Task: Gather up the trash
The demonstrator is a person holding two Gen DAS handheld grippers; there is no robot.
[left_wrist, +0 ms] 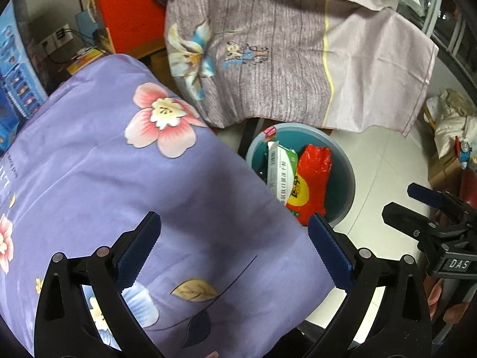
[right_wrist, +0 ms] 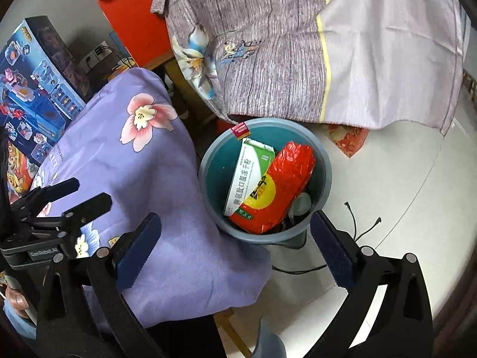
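Observation:
A round blue-grey trash bin stands on the pale floor beside a table draped in purple floral cloth. Inside it lie a red plastic snack bag, a white-and-green medicine box and a small red wrapper at the rim. My left gripper is open above the purple cloth, nothing between its fingers. Over the bin's near edge my right gripper is open and empty. Each gripper also shows in the other's view: right gripper, left gripper.
A grey-and-pink flowered cloth hangs over furniture behind the bin. A red box and blue toy boxes stand at the left. A black cable lies on the floor right of the bin. Cartons sit far right.

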